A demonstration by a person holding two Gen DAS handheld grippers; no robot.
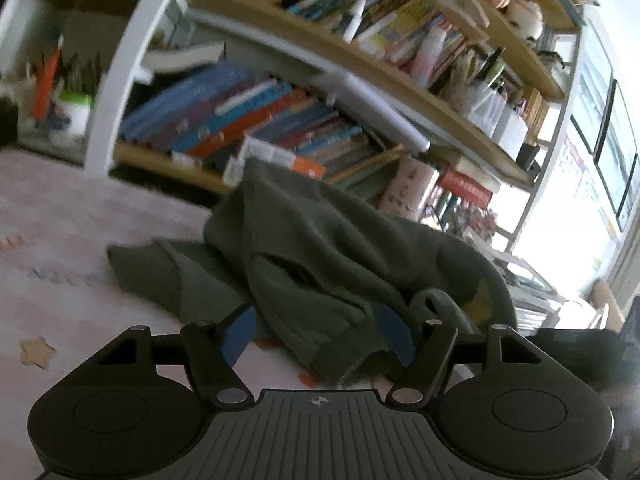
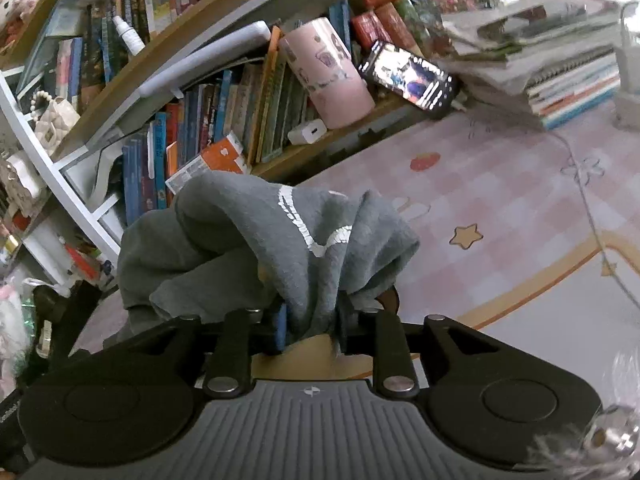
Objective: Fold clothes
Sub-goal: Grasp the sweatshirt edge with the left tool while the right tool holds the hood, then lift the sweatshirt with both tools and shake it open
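Observation:
A grey-green garment (image 1: 320, 256) is bunched up over a pink checked mat (image 1: 72, 232). In the left wrist view part of it drapes between the blue pads (image 1: 238, 334) of my left gripper (image 1: 316, 338), whose jaws stand wide apart with cloth lying between them. In the right wrist view my right gripper (image 2: 310, 326) is shut on a fold of the same garment (image 2: 256, 236), which shows white print and hangs bunched above the mat (image 2: 500, 208).
A bookshelf (image 1: 320, 52) full of books stands right behind the garment. In the right wrist view a pink cup (image 2: 328, 76), a phone (image 2: 408, 74) and a stack of books (image 2: 560, 76) sit at the mat's far edge.

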